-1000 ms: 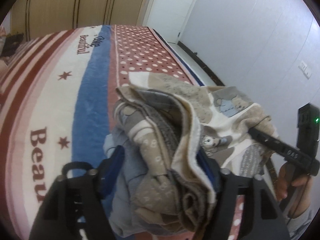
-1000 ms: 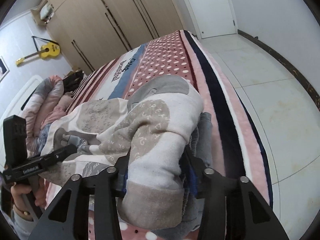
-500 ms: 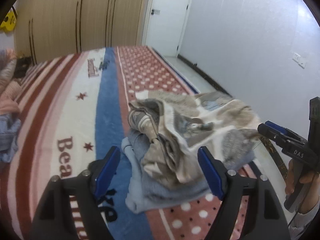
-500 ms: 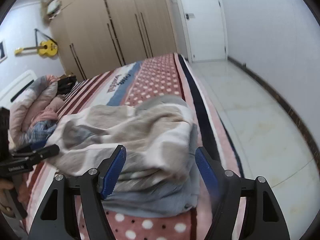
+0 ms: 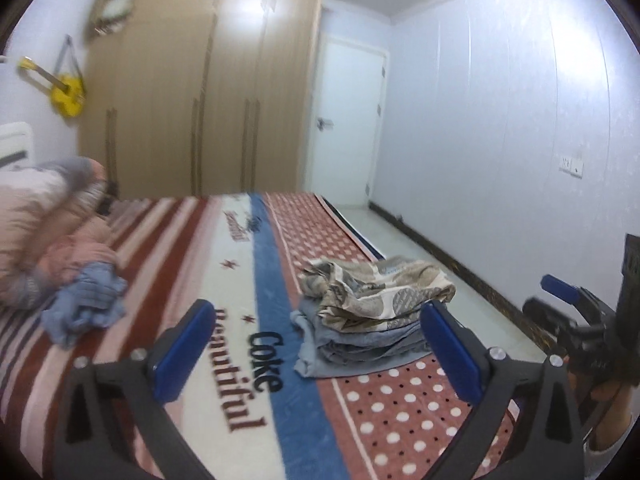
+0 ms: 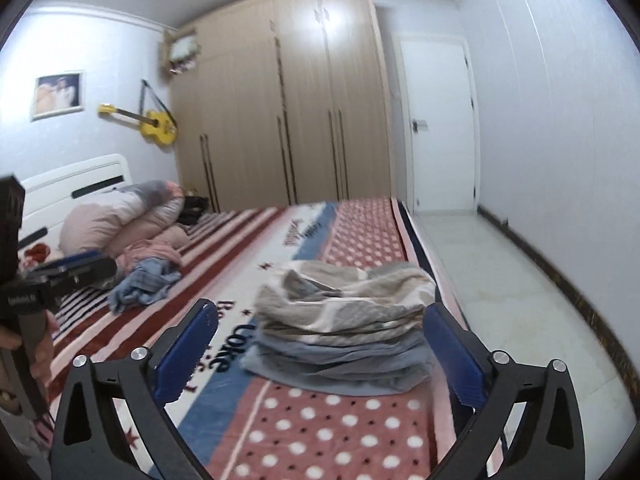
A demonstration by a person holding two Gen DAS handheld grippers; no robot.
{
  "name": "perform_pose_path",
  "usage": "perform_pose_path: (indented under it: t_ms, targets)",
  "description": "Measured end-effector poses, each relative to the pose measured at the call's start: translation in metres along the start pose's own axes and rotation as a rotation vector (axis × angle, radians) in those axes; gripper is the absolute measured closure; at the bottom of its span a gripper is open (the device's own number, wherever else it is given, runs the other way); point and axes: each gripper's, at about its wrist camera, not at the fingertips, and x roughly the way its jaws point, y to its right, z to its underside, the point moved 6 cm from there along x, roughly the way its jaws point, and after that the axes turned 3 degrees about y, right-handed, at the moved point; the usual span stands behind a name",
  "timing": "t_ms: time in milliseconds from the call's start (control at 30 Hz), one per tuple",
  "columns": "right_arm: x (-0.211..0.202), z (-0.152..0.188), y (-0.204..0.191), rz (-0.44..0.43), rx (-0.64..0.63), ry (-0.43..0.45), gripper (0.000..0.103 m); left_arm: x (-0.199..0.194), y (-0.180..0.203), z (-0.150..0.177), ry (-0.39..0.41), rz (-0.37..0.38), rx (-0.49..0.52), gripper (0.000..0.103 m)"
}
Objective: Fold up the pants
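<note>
Grippers: left gripper [image 5: 316,344] and right gripper [image 6: 320,344], jaws just opened wide, nothing between them, short of the folded pants [image 6: 344,312]. Pants: patterned beige, atop a stack of folded blue garments [image 6: 340,364] on the bed blanket [image 6: 320,432]. Left of the pants, crumpled blue clothing [image 6: 140,284]. Beyond the pants, wardrobe [image 6: 280,112] and door [image 6: 440,128].

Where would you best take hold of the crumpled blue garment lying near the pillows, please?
Probably pinch a raised fold at the top of the crumpled blue garment, coming from above with the left gripper, which is open and on that side. It lies heaped and loose on the blanket, so no flat edge shows.
</note>
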Motion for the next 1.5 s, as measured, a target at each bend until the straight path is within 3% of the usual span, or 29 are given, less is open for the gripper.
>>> perform_pose_path:
  t_ms: [200, 467, 867, 1500]
  targets:
    - [-0.064, 0.013, -0.068, 0.024, -0.138, 0.083, 0.001, -0.082, -0.016, 0.032, 0.083, -0.18, 0.07, 0.001]
    - [-0.109, 0.037, -0.123, -0.005, -0.152, 0.112, 0.001, -0.141, -0.025, 0.064, 0.133, -0.181, 0.028, 0.001]
    - [-0.126, 0.042, -0.13, -0.014, -0.09, 0.13, 0.001, -0.161, -0.022, 0.072, 0.149, -0.161, 0.031, 0.001]
    - [-0.129, 0.045, -0.119, 0.008, -0.048, 0.122, 0.001, -0.156, -0.03, 0.075, 0.144, -0.186, 0.024, 0.001]
